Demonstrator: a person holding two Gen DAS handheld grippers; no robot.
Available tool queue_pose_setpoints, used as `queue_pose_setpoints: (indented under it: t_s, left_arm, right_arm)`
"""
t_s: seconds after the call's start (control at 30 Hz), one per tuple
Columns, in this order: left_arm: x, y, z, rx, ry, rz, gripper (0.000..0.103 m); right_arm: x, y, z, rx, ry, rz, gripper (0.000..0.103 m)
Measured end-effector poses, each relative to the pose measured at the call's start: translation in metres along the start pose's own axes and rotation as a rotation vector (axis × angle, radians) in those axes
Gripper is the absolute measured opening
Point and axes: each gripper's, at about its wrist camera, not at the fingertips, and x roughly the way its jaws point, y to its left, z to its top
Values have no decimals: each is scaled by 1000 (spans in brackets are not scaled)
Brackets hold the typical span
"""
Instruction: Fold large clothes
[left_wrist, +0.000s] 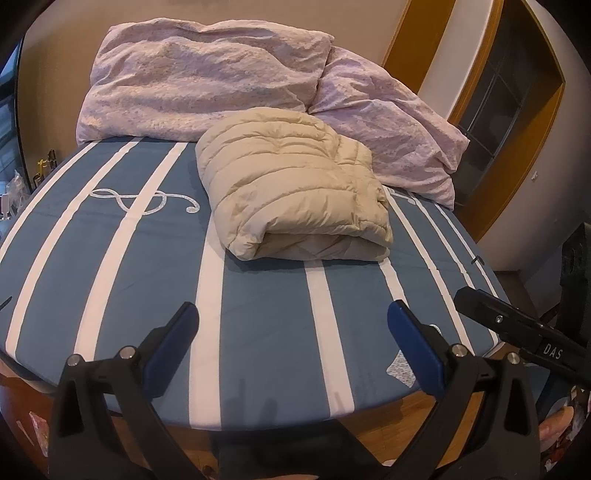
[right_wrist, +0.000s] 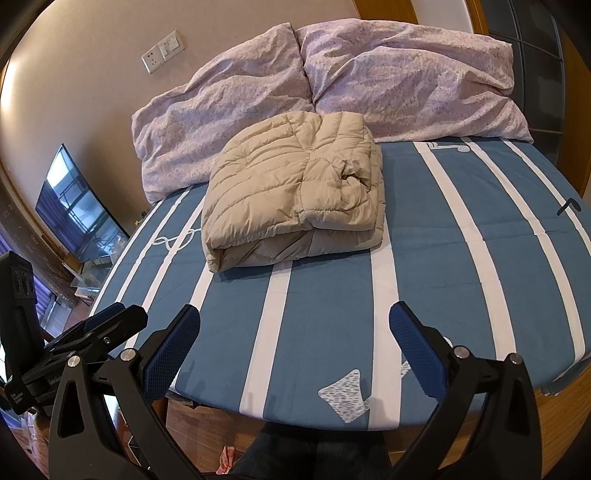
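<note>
A beige quilted puffer jacket (left_wrist: 295, 188) lies folded into a compact bundle on the blue and white striped bed (left_wrist: 258, 295), near the pillows. It also shows in the right wrist view (right_wrist: 295, 199). My left gripper (left_wrist: 293, 314) is open and empty, held over the bed's near edge, well short of the jacket. My right gripper (right_wrist: 295, 317) is open and empty too, at the near edge of the bed (right_wrist: 424, 258). Each gripper shows at the side of the other's view.
Two pink pillows (left_wrist: 207, 81) (right_wrist: 406, 77) lie at the head of the bed against the wall. A TV (right_wrist: 81, 210) stands to the left. A wooden door frame (left_wrist: 517, 122) is on the right. Wooden floor shows below the bed edge.
</note>
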Motion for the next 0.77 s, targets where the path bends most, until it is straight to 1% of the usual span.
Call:
queue_pose_setpoints:
  t_s: [0.77]
  left_arm:
    - [1,1,-1,-2,3,2,101]
  right_arm:
    - [6,0,-3,4,7,-1,102]
